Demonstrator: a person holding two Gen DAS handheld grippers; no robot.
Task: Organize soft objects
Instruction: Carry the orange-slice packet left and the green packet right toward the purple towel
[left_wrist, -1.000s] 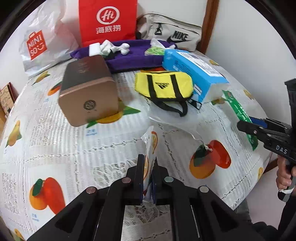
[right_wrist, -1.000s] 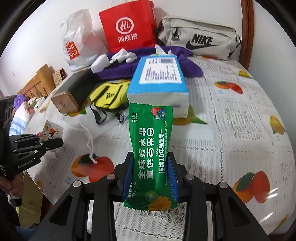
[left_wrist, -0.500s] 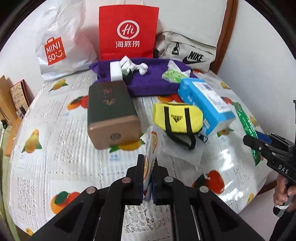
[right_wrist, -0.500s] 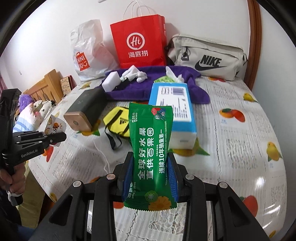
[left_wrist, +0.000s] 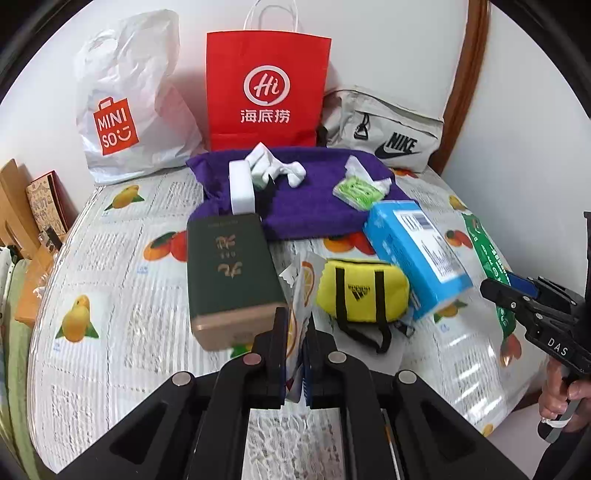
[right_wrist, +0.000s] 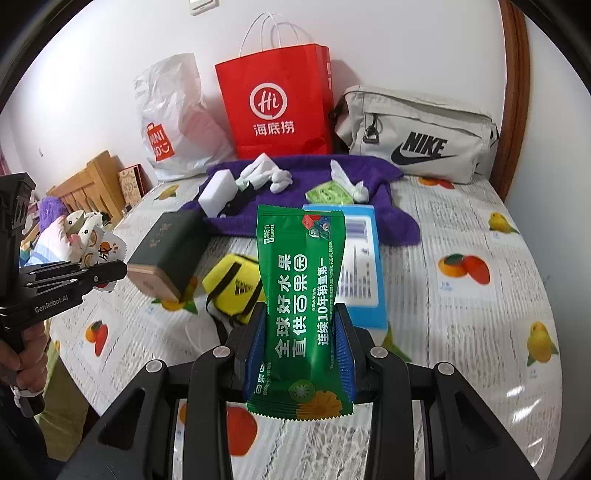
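My left gripper (left_wrist: 297, 325) is shut on a white sachet with orange prints (left_wrist: 303, 280), held above the table; it also shows in the right wrist view (right_wrist: 98, 254). My right gripper (right_wrist: 301, 325) is shut on a green wipes packet (right_wrist: 301, 295), seen edge-on at the right of the left wrist view (left_wrist: 487, 254). On the table lie a yellow mini duffel bag (left_wrist: 364, 291), a blue tissue pack (left_wrist: 417, 247) and a purple towel (left_wrist: 306, 199) carrying a white sponge (left_wrist: 242, 188), white socks (left_wrist: 273, 170) and a green wipe pack (left_wrist: 358, 190).
A dark green box (left_wrist: 229, 273) lies left of the yellow bag. A white Miniso bag (left_wrist: 125, 103), red paper bag (left_wrist: 266, 88) and grey Nike pouch (left_wrist: 384, 129) stand along the back wall. The fruit-print tablecloth (left_wrist: 110, 295) drops off at the front.
Both grippers have risen and pulled back with their packets still held, so more of the table and back wall shows.
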